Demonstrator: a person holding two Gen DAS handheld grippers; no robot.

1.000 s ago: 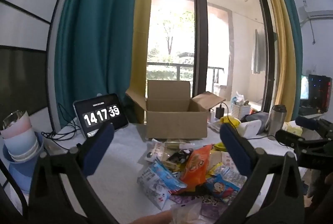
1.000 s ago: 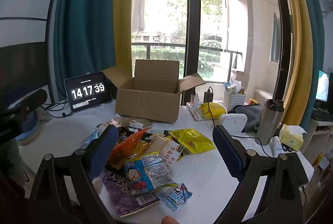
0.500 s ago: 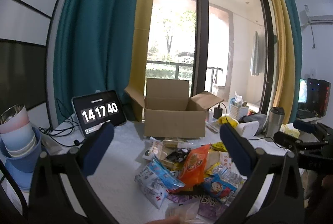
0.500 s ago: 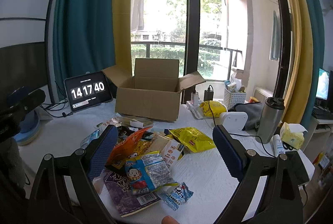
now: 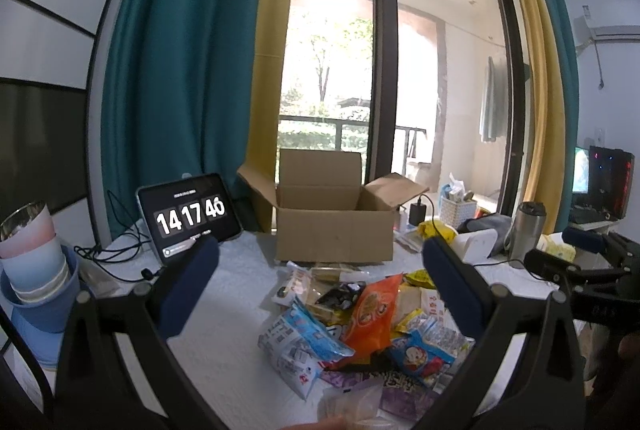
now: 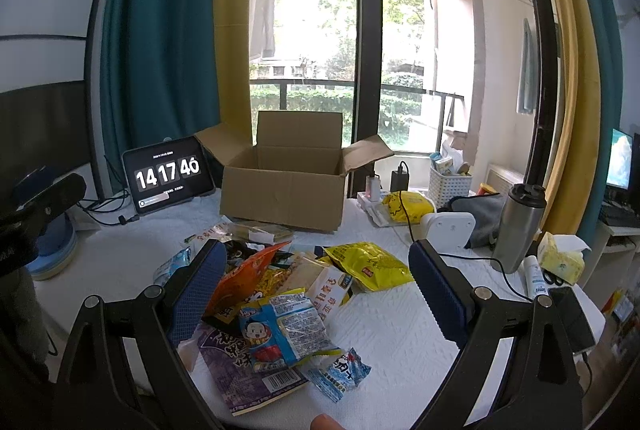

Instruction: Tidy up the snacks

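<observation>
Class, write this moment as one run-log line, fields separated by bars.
left gripper open, empty | right gripper open, empty | snack pile on table, untouched | cardboard box open behind pile

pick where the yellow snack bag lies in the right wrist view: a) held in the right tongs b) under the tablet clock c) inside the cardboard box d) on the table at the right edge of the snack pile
d: the yellow snack bag lies flat on the table at the right edge of the snack pile, in front of the open cardboard box; the right tongs hold nothing.
</observation>
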